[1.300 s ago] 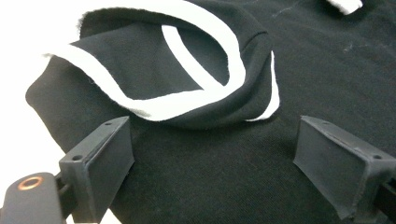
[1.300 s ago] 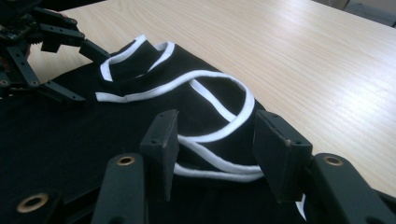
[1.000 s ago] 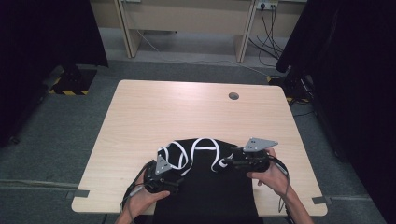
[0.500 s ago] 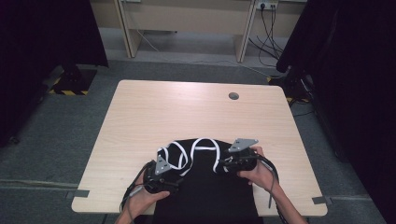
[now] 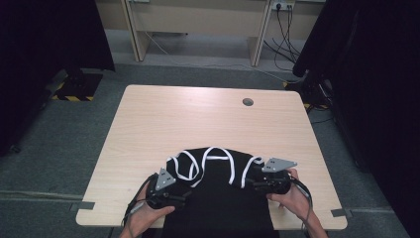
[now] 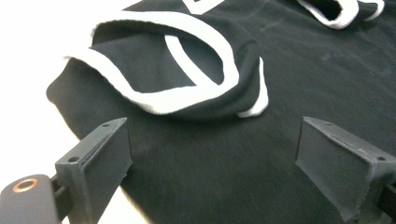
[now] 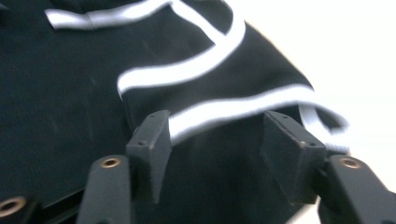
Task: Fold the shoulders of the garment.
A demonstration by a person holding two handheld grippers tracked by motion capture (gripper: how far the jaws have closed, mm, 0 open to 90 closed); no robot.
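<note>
A: where's the garment?

B: black garment with white trim lies flat at the near edge of the worktop, centred between both hands, lower part hanging over the near edge. Trimmed openings are bunched along its far side

A: left hand-held gripper?

B: left hand-held gripper is at the garment's left edge, near the worktop's front. In the left gripper view jaws are spread wide, nothing between them, black cloth underneath. A white-edged loop of the fabric sits just ahead of the jaws, not touching them

A: right one?

B: right hand-held gripper is at the garment's right edge, pointing inward toward the cloth. Right gripper view: jaws apart but narrower than the left pair, a white trim strip runs across the gap between them. Fabric sits in the gap, not pinched; pads don't look pressed onto it. View is a bit blurred, so whether the pads touch the cloth, can't tell

A: so both released?

B: yes, neither is gripping anything. Both low over the cloth, well apart from each other, one per side

A: anything else on the worktop?

B: round cable hole near the far right, well clear of the garment. Floor tape marks by the near corners
</note>
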